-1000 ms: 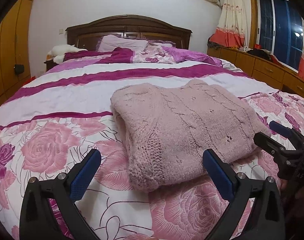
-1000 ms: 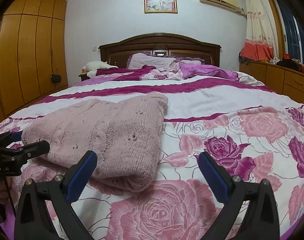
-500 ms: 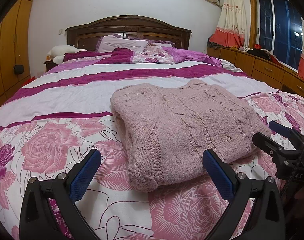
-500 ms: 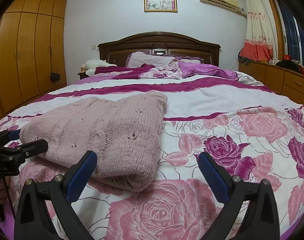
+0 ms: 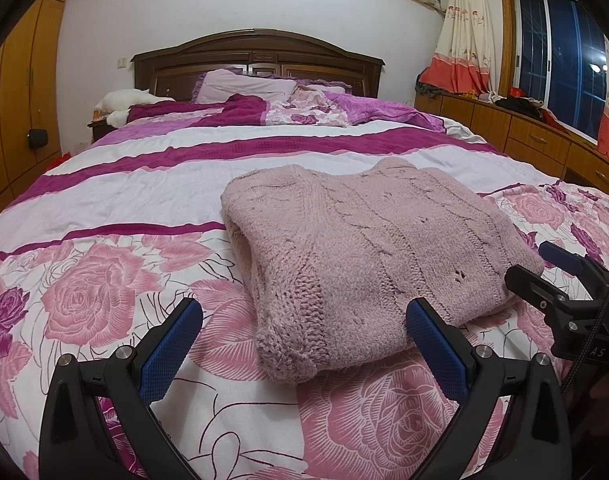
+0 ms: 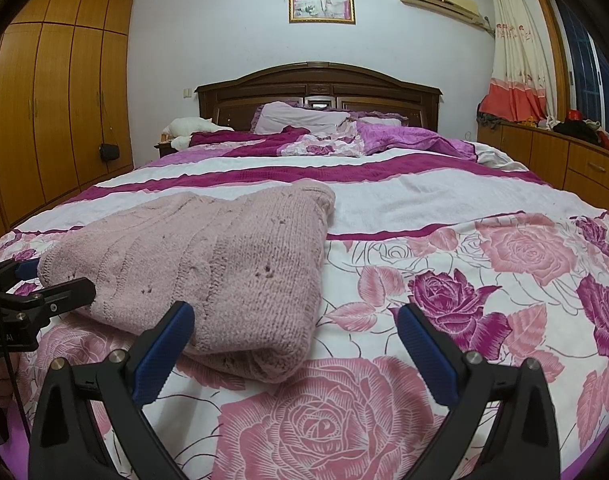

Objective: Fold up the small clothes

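Note:
A pink cable-knit sweater (image 5: 364,256) lies folded into a thick rectangle on the rose-patterned bed cover (image 5: 104,296). My left gripper (image 5: 304,312) hovers open just short of the sweater's near left corner, nothing between its blue pads (image 5: 172,344). In the right wrist view the same sweater (image 6: 224,256) sits left of centre. My right gripper (image 6: 296,316) is open in front of its near right corner, its left pad (image 6: 164,352) beside the knit edge. Each gripper shows in the other's view: the right one (image 5: 552,276), the left one (image 6: 44,284).
Rumpled purple bedding and pillows (image 5: 244,84) are piled by the dark wooden headboard (image 6: 316,80). A tall wooden wardrobe (image 6: 56,112) stands on the left. Low wooden drawers (image 5: 536,140) with clutter run under the window on the right. Flat cover extends right of the sweater (image 6: 504,248).
Both grippers hold almost still and stay open. The sweater has not moved.

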The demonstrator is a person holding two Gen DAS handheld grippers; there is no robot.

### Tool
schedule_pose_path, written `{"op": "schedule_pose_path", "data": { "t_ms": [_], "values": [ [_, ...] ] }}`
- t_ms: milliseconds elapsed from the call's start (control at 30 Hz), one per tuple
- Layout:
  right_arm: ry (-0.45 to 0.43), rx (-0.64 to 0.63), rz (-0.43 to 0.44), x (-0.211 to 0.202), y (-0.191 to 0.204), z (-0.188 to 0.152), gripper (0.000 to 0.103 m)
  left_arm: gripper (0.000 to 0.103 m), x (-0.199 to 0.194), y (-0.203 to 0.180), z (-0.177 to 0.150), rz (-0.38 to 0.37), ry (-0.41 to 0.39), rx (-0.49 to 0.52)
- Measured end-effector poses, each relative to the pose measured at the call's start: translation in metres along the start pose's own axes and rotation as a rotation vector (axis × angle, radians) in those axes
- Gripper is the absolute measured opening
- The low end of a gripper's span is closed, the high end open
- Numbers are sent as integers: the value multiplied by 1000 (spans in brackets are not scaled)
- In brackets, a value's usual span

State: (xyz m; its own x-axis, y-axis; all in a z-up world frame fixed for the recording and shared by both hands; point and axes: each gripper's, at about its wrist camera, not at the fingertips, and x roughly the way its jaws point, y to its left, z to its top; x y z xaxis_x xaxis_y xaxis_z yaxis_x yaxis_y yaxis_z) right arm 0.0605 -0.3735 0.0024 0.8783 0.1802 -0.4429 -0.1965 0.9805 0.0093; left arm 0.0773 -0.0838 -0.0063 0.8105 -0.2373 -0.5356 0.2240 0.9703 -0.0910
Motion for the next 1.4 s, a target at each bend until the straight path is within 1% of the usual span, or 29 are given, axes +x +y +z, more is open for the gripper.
{"op": "schedule_pose_path", "data": {
  "t_ms": [433, 767, 1400],
  "values": [
    [2, -1, -1, 0, -1, 0, 103, 84, 2, 2, -3, 8, 1, -1],
    [7, -1, -4, -1, -6, -4, 103, 84, 2, 3, -3, 8, 2, 2],
    [16, -4, -3, 1, -9, -2, 103, 84, 2, 4, -4, 1, 6, 1]
  ]
}}
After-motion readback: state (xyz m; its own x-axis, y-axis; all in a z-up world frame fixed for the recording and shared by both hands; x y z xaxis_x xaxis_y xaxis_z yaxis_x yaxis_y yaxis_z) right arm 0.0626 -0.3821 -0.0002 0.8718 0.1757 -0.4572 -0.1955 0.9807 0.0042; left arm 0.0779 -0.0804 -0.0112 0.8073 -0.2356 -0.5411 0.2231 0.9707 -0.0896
